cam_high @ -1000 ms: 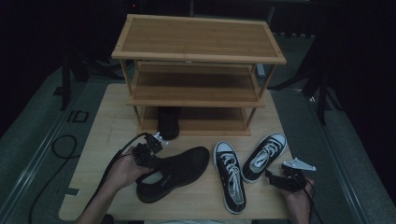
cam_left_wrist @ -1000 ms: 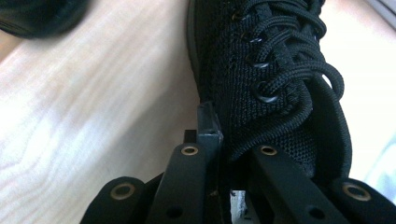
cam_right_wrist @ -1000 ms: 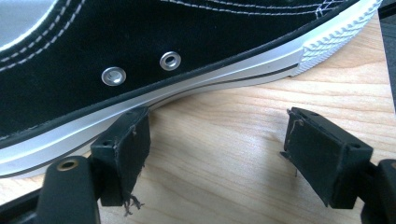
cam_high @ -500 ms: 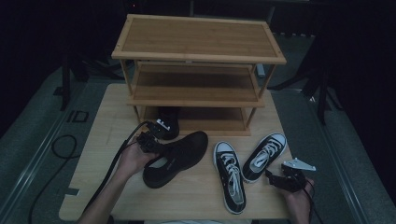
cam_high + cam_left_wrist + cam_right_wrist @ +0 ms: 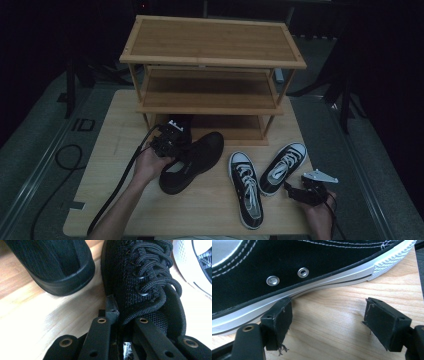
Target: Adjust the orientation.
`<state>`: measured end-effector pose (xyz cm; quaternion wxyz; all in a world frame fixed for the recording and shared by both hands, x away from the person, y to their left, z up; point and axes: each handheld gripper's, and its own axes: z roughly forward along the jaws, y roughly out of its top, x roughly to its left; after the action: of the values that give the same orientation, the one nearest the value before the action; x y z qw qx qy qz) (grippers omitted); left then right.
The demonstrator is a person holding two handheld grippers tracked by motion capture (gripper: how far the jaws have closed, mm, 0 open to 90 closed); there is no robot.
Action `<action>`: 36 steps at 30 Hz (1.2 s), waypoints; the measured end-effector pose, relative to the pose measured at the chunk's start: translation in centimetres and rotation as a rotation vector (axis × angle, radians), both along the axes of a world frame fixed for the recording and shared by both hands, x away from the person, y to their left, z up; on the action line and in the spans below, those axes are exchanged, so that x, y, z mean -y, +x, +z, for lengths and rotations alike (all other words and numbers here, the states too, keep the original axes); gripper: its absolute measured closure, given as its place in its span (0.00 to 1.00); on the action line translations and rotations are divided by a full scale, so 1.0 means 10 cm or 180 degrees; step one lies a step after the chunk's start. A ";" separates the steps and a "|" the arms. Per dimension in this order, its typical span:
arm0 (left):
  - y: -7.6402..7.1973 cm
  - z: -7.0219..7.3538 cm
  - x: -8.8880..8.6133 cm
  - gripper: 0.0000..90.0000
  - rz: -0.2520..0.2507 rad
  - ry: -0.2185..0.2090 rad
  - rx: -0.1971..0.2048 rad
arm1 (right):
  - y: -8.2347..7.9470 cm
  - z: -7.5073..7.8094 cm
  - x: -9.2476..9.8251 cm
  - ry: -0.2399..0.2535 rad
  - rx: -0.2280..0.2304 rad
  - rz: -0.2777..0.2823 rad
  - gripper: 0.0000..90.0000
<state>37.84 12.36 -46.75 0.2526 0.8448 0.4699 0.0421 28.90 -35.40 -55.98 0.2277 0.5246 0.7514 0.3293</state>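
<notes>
A black knit lace-up shoe lies on the wooden table in front of the rack, its toe pointing to the far right. My left gripper is shut on its collar, with one jaw inside the opening and one outside. A second black shoe sits heel-out at the rack's lowest level, and its heel is close ahead in the left gripper view. My right gripper stands open at the table's near right, its left pad by the white sole of a black canvas sneaker.
A three-tier wooden shoe rack fills the far half of the table. Two black-and-white canvas sneakers lie side by side right of the knit shoe. A black cable trails from the left gripper.
My left gripper has carried the black knit shoe away from the near edge towards the rack's lowest level. The right gripper and both sneakers have stayed put.
</notes>
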 end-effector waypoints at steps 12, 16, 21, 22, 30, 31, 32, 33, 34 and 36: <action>0.08 0.00 0.06 0.98 0.0312 -0.0108 0.0055 | 0.00 0.00 0.00 0.0001 -0.0001 -0.0001 0.25; 0.09 -0.02 0.07 0.98 0.0316 -0.0100 0.0070 | 0.00 0.00 0.00 0.0000 0.0001 0.0000 0.25; 0.09 -0.02 0.06 0.93 0.0206 -0.0093 0.0092 | 0.00 0.00 0.00 0.0000 -0.0001 -0.0001 0.25; 0.09 -0.02 0.05 0.89 0.0186 -0.0098 0.0087 | 0.00 0.00 0.00 0.0000 -0.0001 0.0000 0.25; -0.10 0.19 -0.02 0.72 -0.0037 -0.0173 0.0277 | 0.00 0.00 0.00 0.0001 -0.0002 0.0000 0.25; -0.15 0.24 -0.04 0.72 -0.0052 -0.0169 0.0332 | 0.00 0.00 0.00 -0.0001 -0.0001 0.0000 0.25; -0.18 0.27 -0.06 0.72 -0.0075 -0.0160 0.0363 | 0.00 0.00 0.00 0.0000 -0.0001 0.0001 0.25; -0.22 0.31 -0.09 0.72 -0.0093 -0.0156 0.0403 | 0.00 0.00 0.00 -0.0001 -0.0001 0.0001 0.25; -0.28 0.35 -0.12 0.75 -0.0109 -0.0140 0.0460 | 0.00 0.00 0.00 0.0000 -0.0002 0.0001 0.25; -0.35 0.39 -0.19 0.89 -0.0102 -0.0090 0.0573 | 0.00 0.00 0.00 0.0000 -0.0001 0.0001 0.25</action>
<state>34.31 14.25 -42.87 0.3064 0.8413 0.4323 0.1073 28.89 -35.40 -55.98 0.2275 0.5245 0.7515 0.3292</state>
